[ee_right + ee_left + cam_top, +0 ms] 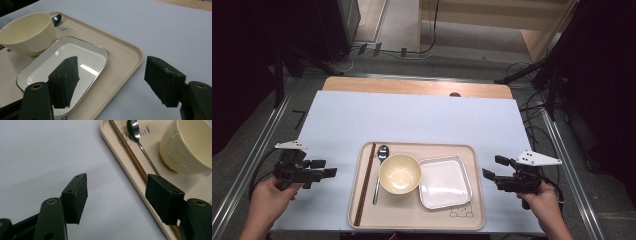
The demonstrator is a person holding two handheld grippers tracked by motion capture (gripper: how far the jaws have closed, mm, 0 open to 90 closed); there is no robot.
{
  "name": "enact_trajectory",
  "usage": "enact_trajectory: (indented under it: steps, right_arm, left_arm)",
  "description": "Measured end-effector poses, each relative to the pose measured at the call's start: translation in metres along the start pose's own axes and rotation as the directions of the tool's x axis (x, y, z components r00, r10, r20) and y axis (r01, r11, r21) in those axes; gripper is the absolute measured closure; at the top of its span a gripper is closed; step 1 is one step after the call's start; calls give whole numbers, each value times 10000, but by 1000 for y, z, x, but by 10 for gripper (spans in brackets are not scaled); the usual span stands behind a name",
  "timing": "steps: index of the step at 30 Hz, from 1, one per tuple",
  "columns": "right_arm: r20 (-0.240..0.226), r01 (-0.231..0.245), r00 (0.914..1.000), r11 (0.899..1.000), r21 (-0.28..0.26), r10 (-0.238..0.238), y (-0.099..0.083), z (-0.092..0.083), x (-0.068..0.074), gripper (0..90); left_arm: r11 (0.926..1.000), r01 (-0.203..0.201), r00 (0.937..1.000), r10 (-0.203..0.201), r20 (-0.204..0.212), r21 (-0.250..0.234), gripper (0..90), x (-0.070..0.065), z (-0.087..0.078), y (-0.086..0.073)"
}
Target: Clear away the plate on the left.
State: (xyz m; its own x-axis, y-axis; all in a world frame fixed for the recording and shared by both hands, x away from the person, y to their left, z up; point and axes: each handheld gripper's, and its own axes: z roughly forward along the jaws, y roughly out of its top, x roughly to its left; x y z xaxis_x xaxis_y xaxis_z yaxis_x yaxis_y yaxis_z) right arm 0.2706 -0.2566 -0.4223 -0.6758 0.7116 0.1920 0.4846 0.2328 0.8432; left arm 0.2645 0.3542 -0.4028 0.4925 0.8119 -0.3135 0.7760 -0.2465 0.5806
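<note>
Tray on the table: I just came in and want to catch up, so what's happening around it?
A person holds a gripper in each hand, one on either side of the tray. The left gripper and the right gripper both point inward at it with jaws open and nothing between them. On the tray lie chopsticks and a spoon at the left, a bowl in the middle and a plate at the right. Neither gripper touches anything yet.

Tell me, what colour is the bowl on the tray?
The bowl is pale cream-yellow; the right gripper view shows it best.
</note>
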Motion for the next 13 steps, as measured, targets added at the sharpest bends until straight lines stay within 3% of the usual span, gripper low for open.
enact_trajectory:
  steps: [13]
  right_arm:
    - [-160,-55,9999,10000,76,57,-6,1,-2,276]
  left_arm:
    - [9999,-167,9998,167,-47,-4,342,3,1,-8]
